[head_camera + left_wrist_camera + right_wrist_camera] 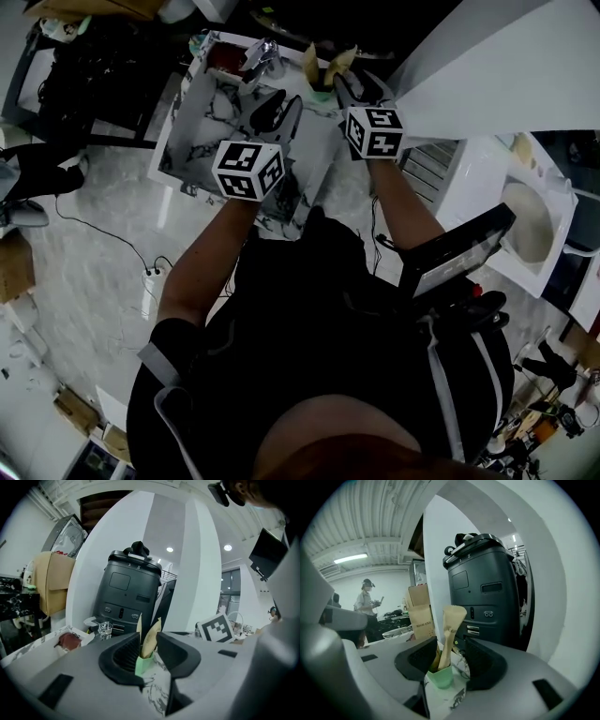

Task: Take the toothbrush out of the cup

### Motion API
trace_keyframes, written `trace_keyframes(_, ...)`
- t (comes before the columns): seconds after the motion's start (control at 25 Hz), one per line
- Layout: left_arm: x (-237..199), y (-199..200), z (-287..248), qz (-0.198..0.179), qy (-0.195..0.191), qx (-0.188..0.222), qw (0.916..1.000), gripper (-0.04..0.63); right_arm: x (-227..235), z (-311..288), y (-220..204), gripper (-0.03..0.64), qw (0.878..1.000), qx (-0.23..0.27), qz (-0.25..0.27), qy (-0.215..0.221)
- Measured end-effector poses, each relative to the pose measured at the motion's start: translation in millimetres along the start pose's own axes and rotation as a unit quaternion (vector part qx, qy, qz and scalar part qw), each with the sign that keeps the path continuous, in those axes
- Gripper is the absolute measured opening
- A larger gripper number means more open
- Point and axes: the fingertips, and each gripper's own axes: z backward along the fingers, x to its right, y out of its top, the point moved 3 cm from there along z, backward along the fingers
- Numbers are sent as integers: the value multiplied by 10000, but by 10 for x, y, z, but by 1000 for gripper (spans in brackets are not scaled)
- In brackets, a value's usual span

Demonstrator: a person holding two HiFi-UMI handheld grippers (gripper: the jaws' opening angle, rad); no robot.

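Shows a tan paper-wrapped toothbrush (451,625) upright in a pale green cup (440,678); finds right gripper (450,657) spread wide, left gripper (146,649) partly open, both holding nothing.

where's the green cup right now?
Right gripper view: the green cup stands on the marble counter, just ahead of the open right claw, a paper-wrapped toothbrush sticking up from it. Head view: right of the faucet.
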Motion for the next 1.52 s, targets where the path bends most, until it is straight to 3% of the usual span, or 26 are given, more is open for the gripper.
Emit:
trace_keyframes(0.4,-100,-83,124,79,174,-103,9998,106,1,-337,-98,181,9997,-78,-14,223)
trace_keyframes(0.56,-100,-38,133,71,26,-33,10000,106,31,-396,-92,178,9998,-97,-65,184)
trace_keyframes(0.68,-61,-3,170,-20,-63,47,10000,106,6,-429,-116,124,9997,-161,-17,191)
trace_keyframes(0.92,-145,47,228,-12,149,19,9999,106,-39,-406,-30,69,9997,-30,-55,246)
trace_keyframes(1.52,-22,412,473,-398,-531,232,9975,104,-241,24,571,58,9978,590,133,-273)
